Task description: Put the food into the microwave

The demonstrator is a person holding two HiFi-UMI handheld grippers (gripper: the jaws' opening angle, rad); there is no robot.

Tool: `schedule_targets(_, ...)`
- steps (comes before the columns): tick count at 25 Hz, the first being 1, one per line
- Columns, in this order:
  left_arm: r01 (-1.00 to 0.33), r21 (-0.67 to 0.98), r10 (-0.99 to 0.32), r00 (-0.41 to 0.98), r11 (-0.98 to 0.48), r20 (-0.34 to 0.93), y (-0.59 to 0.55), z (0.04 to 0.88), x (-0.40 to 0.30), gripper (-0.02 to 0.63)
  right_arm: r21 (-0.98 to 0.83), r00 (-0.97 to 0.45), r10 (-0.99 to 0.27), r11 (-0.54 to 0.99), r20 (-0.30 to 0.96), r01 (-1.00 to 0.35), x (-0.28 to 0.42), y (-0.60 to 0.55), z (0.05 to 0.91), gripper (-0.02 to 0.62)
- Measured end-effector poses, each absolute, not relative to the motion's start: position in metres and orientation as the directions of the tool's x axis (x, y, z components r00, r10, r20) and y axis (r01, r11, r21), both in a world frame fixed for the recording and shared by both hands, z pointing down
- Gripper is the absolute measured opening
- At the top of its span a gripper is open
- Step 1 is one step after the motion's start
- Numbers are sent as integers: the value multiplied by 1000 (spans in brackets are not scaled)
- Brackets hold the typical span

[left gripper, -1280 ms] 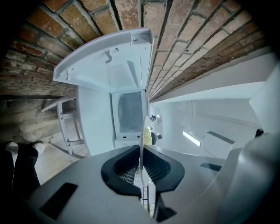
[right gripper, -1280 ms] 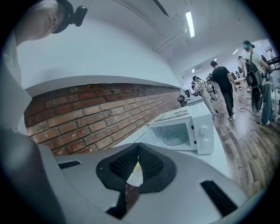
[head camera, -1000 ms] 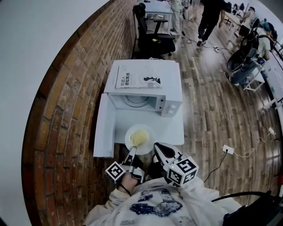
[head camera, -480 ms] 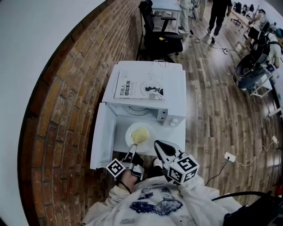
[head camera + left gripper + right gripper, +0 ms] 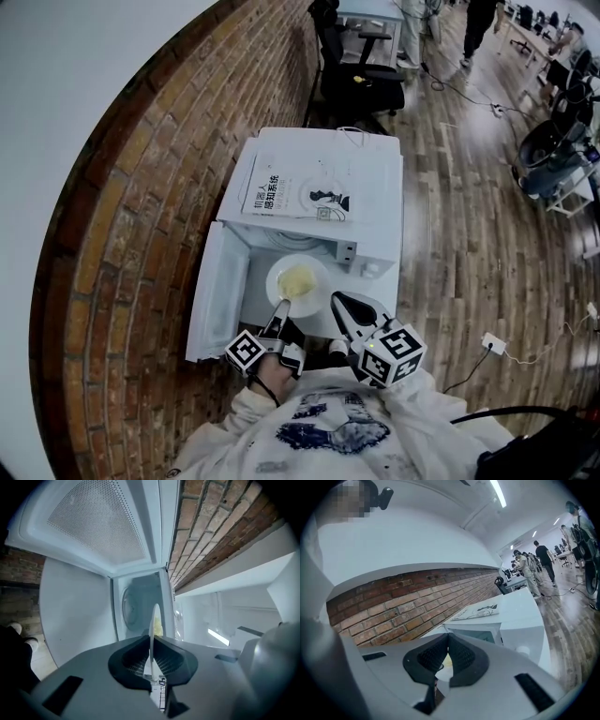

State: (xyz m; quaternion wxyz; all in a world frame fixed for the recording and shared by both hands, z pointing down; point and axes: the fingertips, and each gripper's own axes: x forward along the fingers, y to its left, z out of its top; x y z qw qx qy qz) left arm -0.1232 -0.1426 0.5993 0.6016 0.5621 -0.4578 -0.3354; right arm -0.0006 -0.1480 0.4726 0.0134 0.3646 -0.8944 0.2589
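We hold the left gripper (image 5: 279, 312) closed tight on the near rim of a white plate (image 5: 273, 281). The left gripper view shows the plate (image 5: 152, 620) edge-on, pinched between the two dark pads. The yellow food (image 5: 299, 279) lies in the middle of the plate, and in that same view it (image 5: 159, 627) shows as a pale patch just past the rim. The plate is off the white table (image 5: 258, 309), right at the open mouth of the white microwave (image 5: 375, 187). Its far rim lies level with the front edge of the oven's top, though we cannot tell whether it has crossed into the cavity. The microwave door (image 5: 214, 295) stands swung open to the left, toward the brick wall (image 5: 159, 187). Past the plate, the left gripper view shows the round glass tray (image 5: 128, 605) inside the oven. A book (image 5: 298, 192) lies flat on top of the microwave. Our right gripper (image 5: 339, 301) sits just beside the plate on its right, apart from it. Its own view shows the right gripper (image 5: 446, 643) with its jaws closed tip to tip and nothing gripped between them. Beyond the microwave, an office chair (image 5: 361, 80) stands on the wooden floor (image 5: 469, 187).
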Motion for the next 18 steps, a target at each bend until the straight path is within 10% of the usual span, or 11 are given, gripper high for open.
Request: schedule_targets(18,-94,979,-921,333,181,202,-190,633,-131,23,-440,-716,-654,583,246,-683,3,-180,484,14)
